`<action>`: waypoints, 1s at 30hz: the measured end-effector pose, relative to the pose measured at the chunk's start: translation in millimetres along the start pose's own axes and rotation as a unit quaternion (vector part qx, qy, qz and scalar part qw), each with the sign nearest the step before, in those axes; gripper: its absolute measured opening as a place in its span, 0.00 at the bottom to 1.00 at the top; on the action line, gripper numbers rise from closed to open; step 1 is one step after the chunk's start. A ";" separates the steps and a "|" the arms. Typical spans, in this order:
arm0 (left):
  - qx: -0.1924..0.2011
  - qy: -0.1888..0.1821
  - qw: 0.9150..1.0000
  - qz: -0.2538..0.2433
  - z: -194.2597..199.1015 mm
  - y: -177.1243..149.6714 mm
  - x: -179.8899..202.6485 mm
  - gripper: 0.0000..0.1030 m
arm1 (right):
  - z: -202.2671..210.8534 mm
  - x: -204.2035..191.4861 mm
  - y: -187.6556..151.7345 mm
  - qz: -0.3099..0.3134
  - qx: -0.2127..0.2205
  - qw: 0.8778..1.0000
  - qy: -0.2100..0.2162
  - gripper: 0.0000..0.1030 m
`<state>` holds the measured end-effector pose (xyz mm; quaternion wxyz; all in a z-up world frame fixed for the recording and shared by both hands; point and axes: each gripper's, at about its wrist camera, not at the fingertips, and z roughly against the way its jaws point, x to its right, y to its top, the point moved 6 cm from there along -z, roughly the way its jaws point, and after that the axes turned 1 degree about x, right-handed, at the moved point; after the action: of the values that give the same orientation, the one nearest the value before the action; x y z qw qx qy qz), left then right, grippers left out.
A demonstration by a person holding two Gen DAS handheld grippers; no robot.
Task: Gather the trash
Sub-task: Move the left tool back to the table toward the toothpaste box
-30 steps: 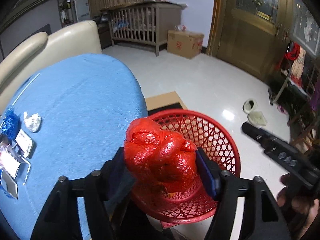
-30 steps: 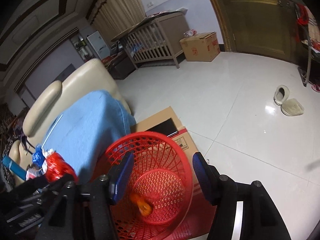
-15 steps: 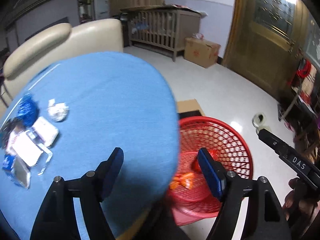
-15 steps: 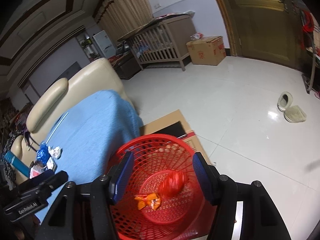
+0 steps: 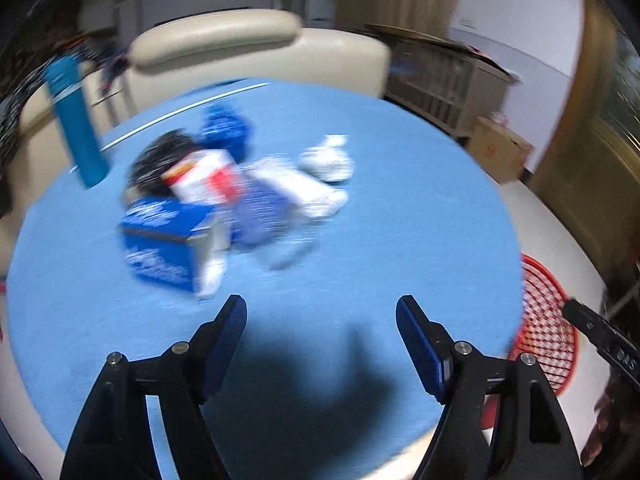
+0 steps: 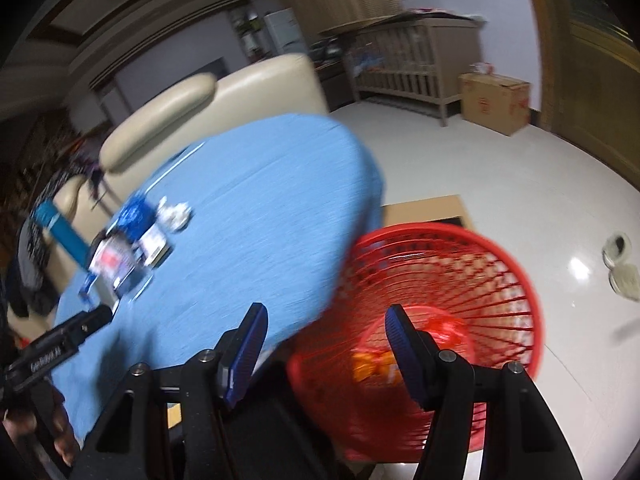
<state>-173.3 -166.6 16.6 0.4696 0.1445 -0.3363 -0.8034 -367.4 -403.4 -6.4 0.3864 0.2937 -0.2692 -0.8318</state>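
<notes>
My left gripper is open and empty above the blue round table, facing a blurred pile of trash: a blue box, a red-and-white packet, white wrappers and a crumpled white paper. My right gripper is open and empty, over the gap between the table edge and the red mesh basket. A red bag and orange scraps lie in the basket. The basket also shows in the left wrist view.
A tall blue cylinder stands at the table's far left. A cream sofa is behind the table. Flat cardboard lies under the basket. A wooden crib, a cardboard box and slippers sit on the white floor.
My left gripper let go of the red bag, which fell into the basket, then swung left over the table toward the pile. My right gripper turned left too.
</notes>
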 end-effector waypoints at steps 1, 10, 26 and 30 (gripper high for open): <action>0.002 0.008 1.000 0.009 0.9 -1.1 -13.7 0.76 | -2.3 -8.3 -2.2 0.007 -0.004 1.000 0.003 0.63; 0.029 0.043 0.991 0.123 1.3 31.9 -123.0 0.77 | -17.8 -73.7 -16.2 0.076 -0.030 0.996 0.021 0.63; -0.031 0.146 0.980 0.132 -14.6 -26.4 -186.9 0.82 | -33.3 -85.1 -25.4 0.085 -0.052 0.995 0.016 0.63; -0.016 0.110 0.983 0.145 -8.3 -18.8 -185.0 0.82 | -41.7 -99.1 -32.8 0.096 -0.062 0.993 0.033 0.63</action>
<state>-85.4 -6.1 -17.6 0.6173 0.1738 -0.2871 -0.7116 -301.8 -315.0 -29.3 0.4911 0.2689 -0.2310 -0.7957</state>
